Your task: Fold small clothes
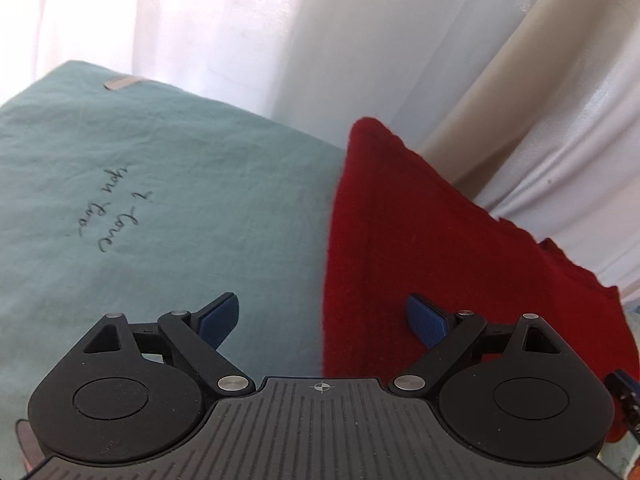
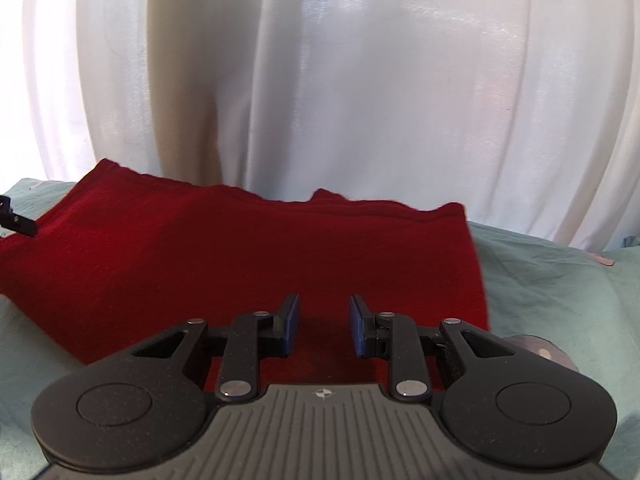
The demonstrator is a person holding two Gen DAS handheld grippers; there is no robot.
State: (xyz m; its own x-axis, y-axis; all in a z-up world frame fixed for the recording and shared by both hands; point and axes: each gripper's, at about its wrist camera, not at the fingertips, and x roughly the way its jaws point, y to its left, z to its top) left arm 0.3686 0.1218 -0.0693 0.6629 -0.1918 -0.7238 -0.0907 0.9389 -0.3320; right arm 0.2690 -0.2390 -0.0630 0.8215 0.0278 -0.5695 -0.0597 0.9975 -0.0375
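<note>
A red knitted garment (image 2: 248, 252) lies flat and folded on a teal sheet (image 2: 552, 300). It also shows in the left wrist view (image 1: 420, 248), at the right. My left gripper (image 1: 322, 318) is wide open and empty, straddling the garment's left edge: one blue pad (image 1: 218, 320) is over the sheet, the other over the red cloth. My right gripper (image 2: 324, 326) is open and empty, just above the garment's near edge. The tip of the left gripper (image 2: 16, 220) shows at the far left of the right wrist view.
The teal sheet (image 1: 140, 184) bears handwritten text reading "I love you too". White curtains (image 2: 360, 80) hang close behind the surface. A small grey tab (image 1: 120, 82) lies on the sheet's far edge. A round grey object (image 2: 548, 354) sits right of the right gripper.
</note>
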